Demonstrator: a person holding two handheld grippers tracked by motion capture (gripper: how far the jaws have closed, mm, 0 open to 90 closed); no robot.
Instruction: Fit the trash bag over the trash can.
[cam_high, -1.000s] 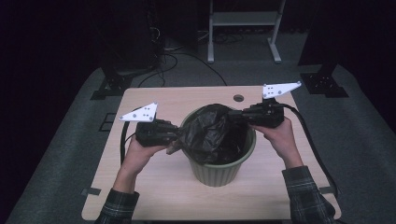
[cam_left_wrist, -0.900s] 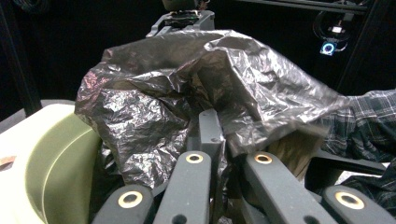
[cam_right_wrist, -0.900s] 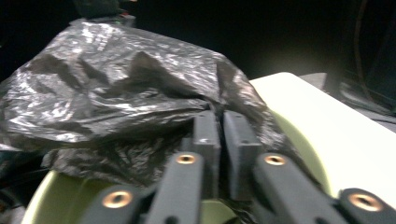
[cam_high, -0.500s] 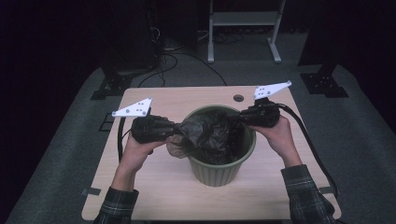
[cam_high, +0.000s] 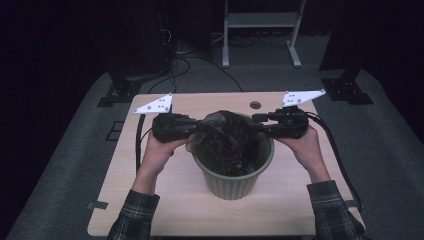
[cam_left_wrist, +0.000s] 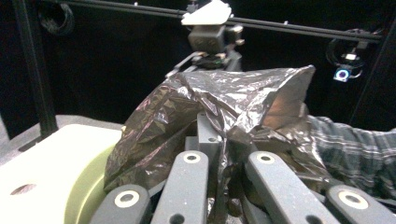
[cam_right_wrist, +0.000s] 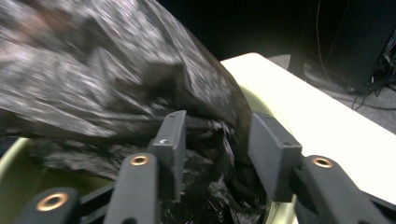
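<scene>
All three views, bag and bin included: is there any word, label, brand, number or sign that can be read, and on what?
None: no readable text on the black plastic bag, the green bin, the table or either gripper.

The bag (cam_high: 227, 140) crowds the bin (cam_high: 234, 175) mouth; tabletop (cam_high: 165, 200) around lies bare.

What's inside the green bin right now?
The green bin holds a crumpled black plastic bag, bunched up above the rim. The bag covers the bin's bottom, so anything beneath or within it can't be seen.
</scene>
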